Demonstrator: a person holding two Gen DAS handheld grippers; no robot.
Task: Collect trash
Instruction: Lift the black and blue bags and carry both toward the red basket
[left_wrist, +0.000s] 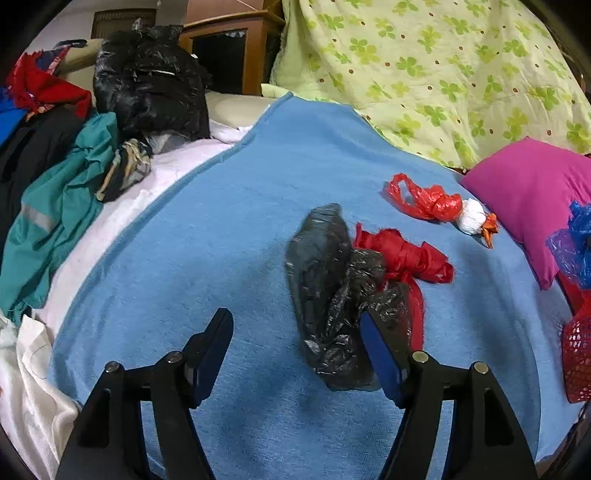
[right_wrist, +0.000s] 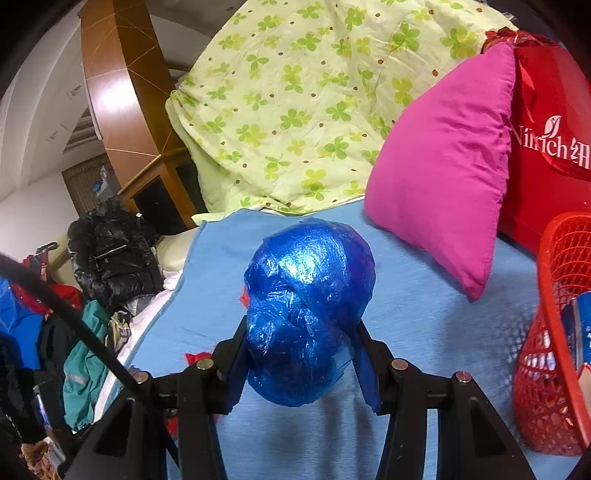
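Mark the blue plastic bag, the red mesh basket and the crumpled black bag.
blue plastic bag (right_wrist: 308, 306), right wrist view, bulging middle.
red mesh basket (right_wrist: 546, 391), right wrist view, mesh wall.
crumpled black bag (left_wrist: 325, 280), left wrist view, centre.

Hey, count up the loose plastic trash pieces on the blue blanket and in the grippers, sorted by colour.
Red crumpled plastic bags: 2
Black crumpled plastic bag: 1, lying between the open left gripper's fingers
White plastic wad with an orange tip: 1
Blue crumpled plastic bag: 1, clamped in the right gripper
Total: 5
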